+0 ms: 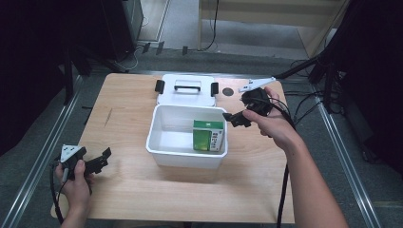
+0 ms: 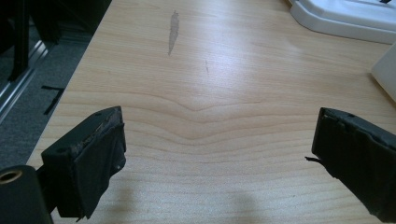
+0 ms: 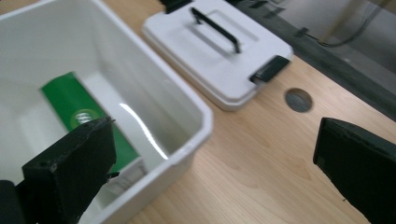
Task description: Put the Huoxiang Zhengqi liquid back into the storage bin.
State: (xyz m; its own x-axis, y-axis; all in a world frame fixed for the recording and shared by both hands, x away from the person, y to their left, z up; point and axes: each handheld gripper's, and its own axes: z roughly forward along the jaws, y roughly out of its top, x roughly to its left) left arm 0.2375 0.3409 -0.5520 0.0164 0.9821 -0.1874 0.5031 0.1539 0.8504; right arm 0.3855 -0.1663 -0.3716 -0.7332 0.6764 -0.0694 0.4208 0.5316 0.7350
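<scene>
Nearest the person, at the front left of the pale wooden worktop (image 1: 128, 190), the left hand (image 1: 76, 183) grips the left hand-held gripper (image 1: 100, 160), which hovers low over bare wood. In the left gripper view its two black jaws stand wide apart with nothing between them, so it is released; a grey scuff mark (image 2: 173, 31) shows on the wood grain ahead of it.

In the middle of the worktop stands an open white rectangular plastic bin (image 1: 159, 124). Inside it, toward its right side, a green and white cardboard carton (image 1: 208, 135) stands upright, close against the right wall. In the right gripper view the carton (image 3: 74, 105) shows with its green face below the bin's rim (image 3: 196, 109).

Just beyond the bin's right rim, the right hand (image 1: 271, 121) holds the right hand-held gripper (image 1: 236, 118) above the worktop, pointing left toward the bin. Its jaws are spread wide in the right gripper view, one over the bin's interior and the other over the bare wood, holding nothing.

Behind the bin, just beside its far wall, lies a white plastic lid with a black carrying handle and two black side clips (image 1: 187, 90), flat on the worktop. To the lid's right is a small round grey cable hole (image 1: 228, 91) in the wood. Past the worktop's far edge is grey floor (image 1: 266, 42) with cables lying on it.
</scene>
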